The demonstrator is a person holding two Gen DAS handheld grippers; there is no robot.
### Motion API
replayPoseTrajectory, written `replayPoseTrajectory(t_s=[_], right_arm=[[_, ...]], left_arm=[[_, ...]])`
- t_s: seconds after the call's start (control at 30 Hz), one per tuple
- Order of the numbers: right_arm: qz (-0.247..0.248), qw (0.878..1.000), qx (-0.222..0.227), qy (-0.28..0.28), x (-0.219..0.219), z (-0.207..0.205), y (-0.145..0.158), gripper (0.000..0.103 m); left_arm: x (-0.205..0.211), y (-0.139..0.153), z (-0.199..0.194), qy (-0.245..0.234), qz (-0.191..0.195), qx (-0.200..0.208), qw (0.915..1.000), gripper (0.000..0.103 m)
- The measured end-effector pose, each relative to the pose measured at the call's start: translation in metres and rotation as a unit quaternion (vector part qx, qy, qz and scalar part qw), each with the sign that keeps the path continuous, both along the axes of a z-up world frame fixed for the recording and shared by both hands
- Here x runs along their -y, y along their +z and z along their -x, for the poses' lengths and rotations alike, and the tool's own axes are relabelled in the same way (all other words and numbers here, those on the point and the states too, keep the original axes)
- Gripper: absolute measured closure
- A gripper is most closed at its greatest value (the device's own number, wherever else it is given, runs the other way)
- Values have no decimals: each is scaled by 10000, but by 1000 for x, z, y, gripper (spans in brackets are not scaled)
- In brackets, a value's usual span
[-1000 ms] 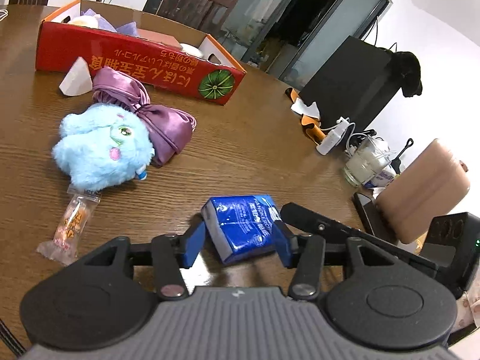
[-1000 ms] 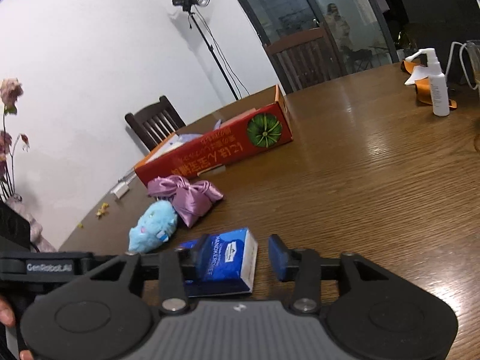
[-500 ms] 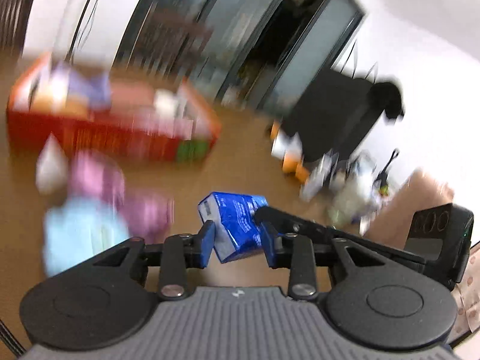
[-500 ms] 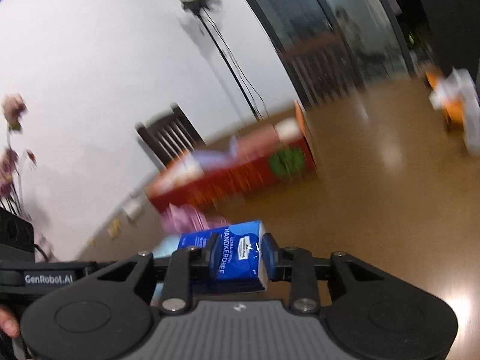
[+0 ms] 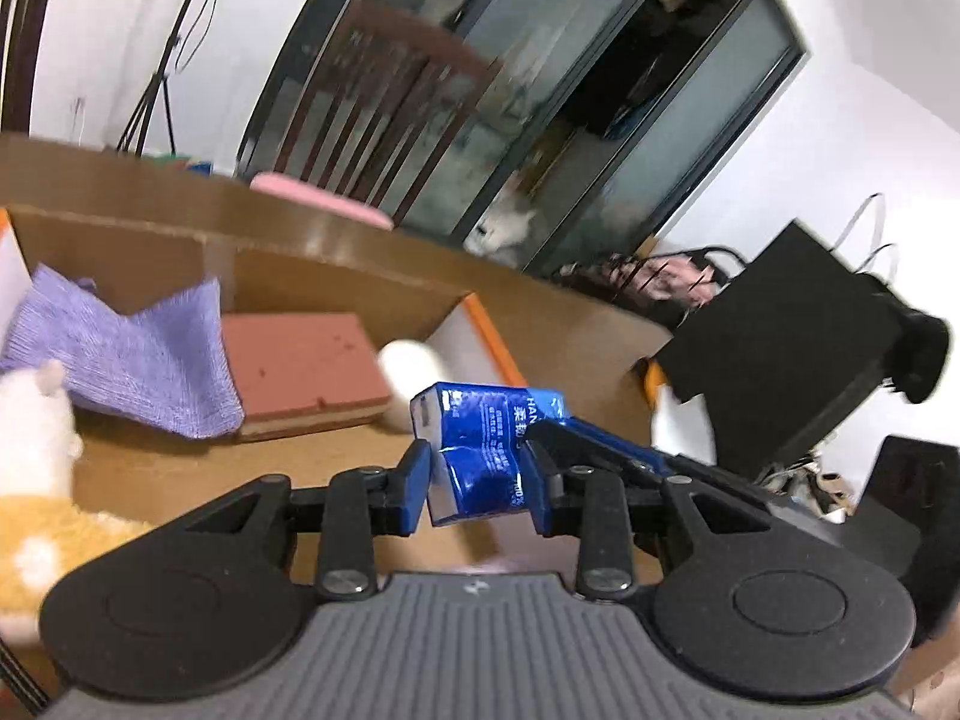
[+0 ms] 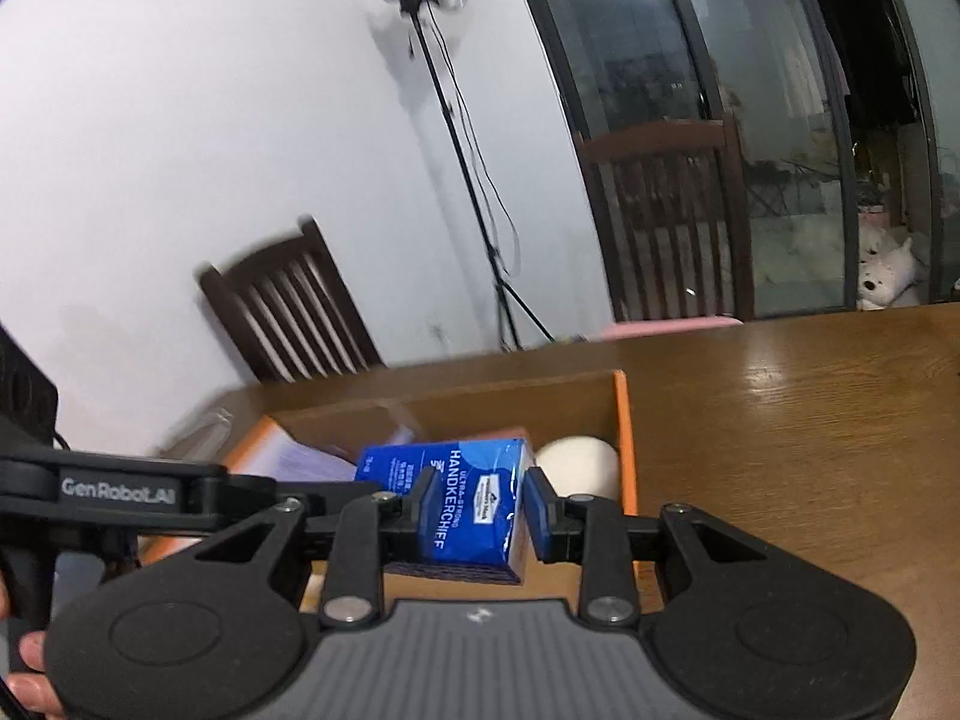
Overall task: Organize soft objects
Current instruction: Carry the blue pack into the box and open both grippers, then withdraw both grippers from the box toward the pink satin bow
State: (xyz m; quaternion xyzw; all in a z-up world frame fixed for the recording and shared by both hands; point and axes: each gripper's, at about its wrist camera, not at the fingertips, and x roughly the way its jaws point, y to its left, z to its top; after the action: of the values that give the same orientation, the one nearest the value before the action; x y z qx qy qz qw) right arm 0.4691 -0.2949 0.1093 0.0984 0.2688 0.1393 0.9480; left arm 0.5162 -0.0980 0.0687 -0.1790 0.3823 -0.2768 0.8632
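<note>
Right now both claws grip one blue tissue pack [image 5: 480, 450] from opposite ends, and it hangs in the air over the open cardboard box [image 5: 336, 294]. The left claw [image 5: 477, 492] has its jaws drawn in tight, so the soft wrapper is pinched and creased between the blue pads. The right claw [image 6: 477, 516] clamps the other end [image 6: 468, 510] just as narrowly, its fingers reaching in from the right in the left camera view.

Risk comes from that shared hold. If one hand pulls ahead of the other, the thin wrapper may tear or slip free of one pair of pads. If one lets go early, the pack could swing and drop outside the orange rim [image 6: 624, 450].

Beyond the pack, the box already holds a white ball [image 5: 411, 372], a reddish-brown block [image 5: 300, 360], a purple cloth [image 5: 132, 354] and, nearest on the left, a white and orange plush toy [image 5: 33, 480]. The pack may land on these and tip. Farther off stand a wooden table [image 6: 810, 420] and chairs.
</note>
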Motion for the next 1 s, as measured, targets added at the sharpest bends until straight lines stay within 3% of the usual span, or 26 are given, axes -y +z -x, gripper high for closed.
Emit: replayPoseTrajectory(t_s=[0.2, 0.33, 0.57, 0.7, 0.8, 1.0], right_arm=[[655, 9978, -120, -33, -17, -20, -23, 74], [829, 9964, 21, -148, -21, -16, -24, 70], [747, 9963, 418, -109, -6, 26, 17, 60], [776, 9947, 656, -142, 4, 68, 43, 54], [837, 9929, 820, -188, 10, 107, 60, 50], [823, 9897, 1123, -347, 20, 180, 83, 41]], left_arm=[[4, -30, -8, 0, -201, -202, 9996, 70], [2, -27, -6, 3, -373, -128, 9992, 65], [-17, 28, 46, 256, -619, 685, 9954, 60], [-34, 60, 92, 599, -1046, 1164, 9859, 60], [-46, 82, 132, 706, -1159, 1454, 9800, 58], [-69, 113, 218, 941, -1369, 2117, 9631, 42]])
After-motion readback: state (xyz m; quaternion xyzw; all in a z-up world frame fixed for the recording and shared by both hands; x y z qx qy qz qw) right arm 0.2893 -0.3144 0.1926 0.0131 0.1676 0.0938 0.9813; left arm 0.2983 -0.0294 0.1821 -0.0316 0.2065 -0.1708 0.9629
